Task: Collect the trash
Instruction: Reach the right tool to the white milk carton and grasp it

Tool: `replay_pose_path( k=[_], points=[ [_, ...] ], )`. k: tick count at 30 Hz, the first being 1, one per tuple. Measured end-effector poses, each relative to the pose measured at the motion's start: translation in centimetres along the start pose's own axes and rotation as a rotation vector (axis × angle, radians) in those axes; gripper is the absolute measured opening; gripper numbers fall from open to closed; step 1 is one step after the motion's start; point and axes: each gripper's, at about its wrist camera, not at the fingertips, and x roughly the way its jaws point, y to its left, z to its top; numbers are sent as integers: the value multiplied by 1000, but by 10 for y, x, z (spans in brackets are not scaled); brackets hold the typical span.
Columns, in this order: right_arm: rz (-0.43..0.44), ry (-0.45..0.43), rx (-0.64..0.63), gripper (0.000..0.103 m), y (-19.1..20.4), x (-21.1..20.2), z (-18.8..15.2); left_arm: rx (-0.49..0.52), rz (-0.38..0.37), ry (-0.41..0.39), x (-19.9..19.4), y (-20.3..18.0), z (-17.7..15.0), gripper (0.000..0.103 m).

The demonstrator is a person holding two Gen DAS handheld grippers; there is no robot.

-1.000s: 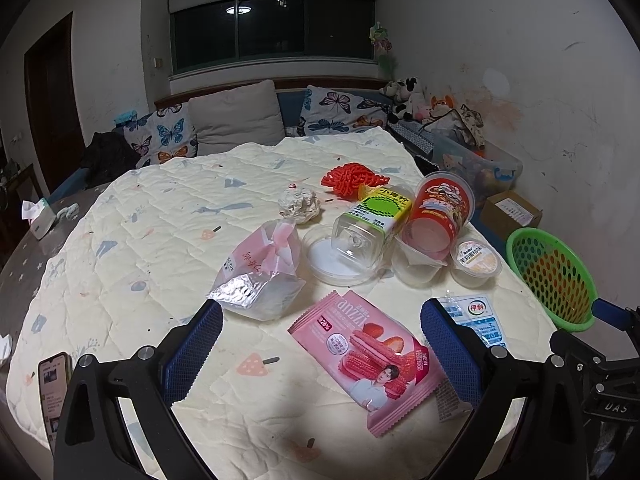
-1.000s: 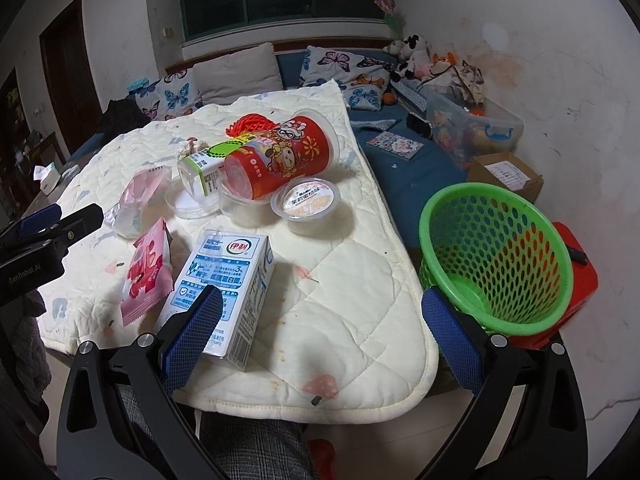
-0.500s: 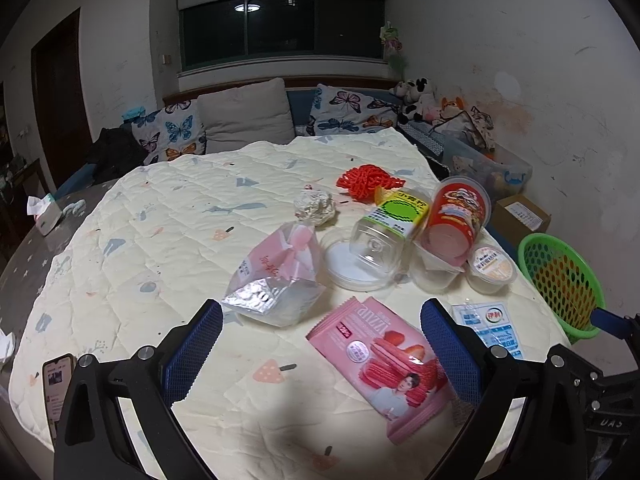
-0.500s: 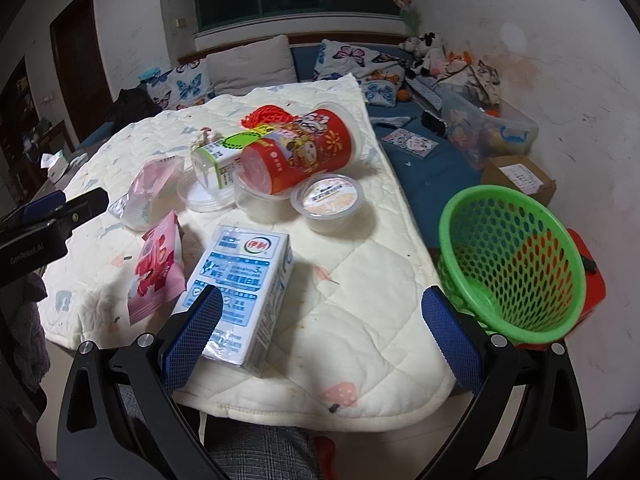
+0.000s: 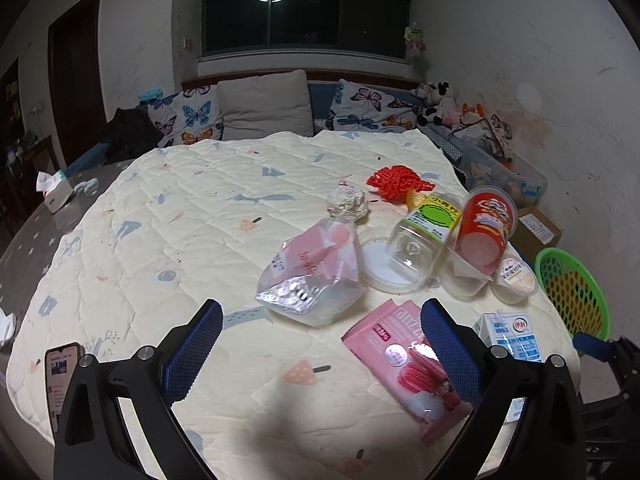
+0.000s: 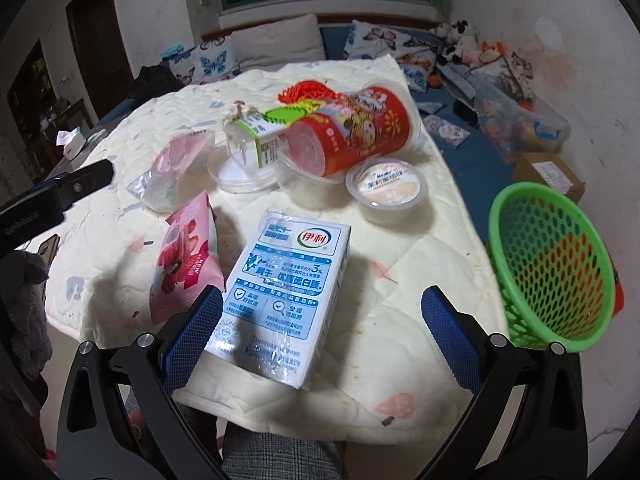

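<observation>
Left wrist: our left gripper (image 5: 320, 344) gapes, empty, over the cream quilted table cover (image 5: 192, 220); pink glossy snack packet (image 5: 404, 364) near its front edge | Right wrist: our right gripper (image 6: 322, 330) spread wide around the white-and-blue milk carton (image 6: 286, 296) printed 伊利, 3%; green perforated plastic basket (image 6: 554, 264) beyond the right edge.

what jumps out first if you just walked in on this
The blue-and-white milk carton lies flat on the quilted table cover, right ahead of the open right gripper. Behind it lies a tipped red snack cup, and a bright green basket sits off the table's right edge.
</observation>
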Motion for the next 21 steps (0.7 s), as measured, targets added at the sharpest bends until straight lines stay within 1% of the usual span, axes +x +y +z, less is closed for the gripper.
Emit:
replay_pose_path(
  k=[4,9,13,16,19,21],
  points=[
    [1,32,18,97,2,11,2,-12,2,5,1,6,-1,96],
    [3,54,-17,97,14,18,2,-18,-6,14,4,10,-2,96],
    [-13,74,-46,97,22,26,0,-20,-15,18,6,11,-3,96],
    [-17,89,-53,97,24,30,-1,-25,-20,24,6,13,-3,96],
    [-33,84,-55,97,22,33,-1,-28,-27,36,6,12,-3,96],
    [-47,89,-50,95,18,37,-1,-25,-34,43,6,10,-3,96]
  ],
)
